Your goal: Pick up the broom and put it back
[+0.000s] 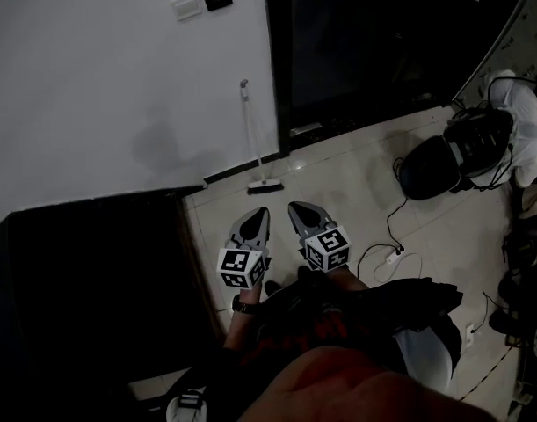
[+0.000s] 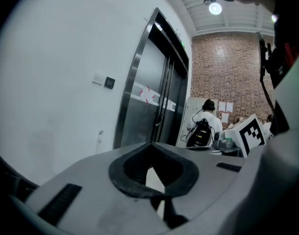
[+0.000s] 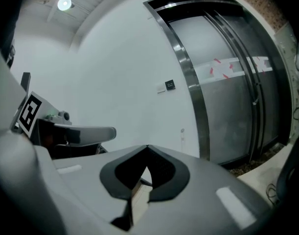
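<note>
Both closed, empty: left hand-held gripper (image 1: pixel 262 213), right hand-held gripper (image 1: pixel 298 209), grey and pointed.

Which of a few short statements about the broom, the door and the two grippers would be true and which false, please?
1. The broom stands upright, leaning against the white wall. True.
2. The left gripper is clamped on the broom's handle. False: it is shut on nothing and is apart from the broom.
3. The right gripper has its jaws together and is empty. True.
4. In the head view the broom stands to the right of the dark door. False: it stands to the left of the door, beside its frame.
</note>
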Motion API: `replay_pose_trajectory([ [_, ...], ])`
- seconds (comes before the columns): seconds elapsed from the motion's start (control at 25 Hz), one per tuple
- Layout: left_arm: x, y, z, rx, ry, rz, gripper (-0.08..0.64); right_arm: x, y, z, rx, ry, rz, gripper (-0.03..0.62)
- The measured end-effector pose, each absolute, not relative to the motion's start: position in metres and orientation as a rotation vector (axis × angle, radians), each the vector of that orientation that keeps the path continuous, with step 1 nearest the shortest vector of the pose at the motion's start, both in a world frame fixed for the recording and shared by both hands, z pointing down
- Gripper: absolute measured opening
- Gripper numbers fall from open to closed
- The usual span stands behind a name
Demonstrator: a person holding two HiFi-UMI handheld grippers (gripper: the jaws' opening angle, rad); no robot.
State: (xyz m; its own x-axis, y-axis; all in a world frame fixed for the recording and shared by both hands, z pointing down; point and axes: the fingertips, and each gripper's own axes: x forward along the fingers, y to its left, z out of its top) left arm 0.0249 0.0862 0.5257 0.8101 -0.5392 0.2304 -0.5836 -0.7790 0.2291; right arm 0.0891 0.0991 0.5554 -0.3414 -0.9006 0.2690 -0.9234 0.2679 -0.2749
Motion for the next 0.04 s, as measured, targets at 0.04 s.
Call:
replay_pose_trajectory([
  [0.04, 0.0241, 0.0824, 0.5295, 2.713, -0.843, 0.210, 0.002, 0.0857, 0.0942, 0.5595, 1.765, -2.450, 0.606, 0.000],
])
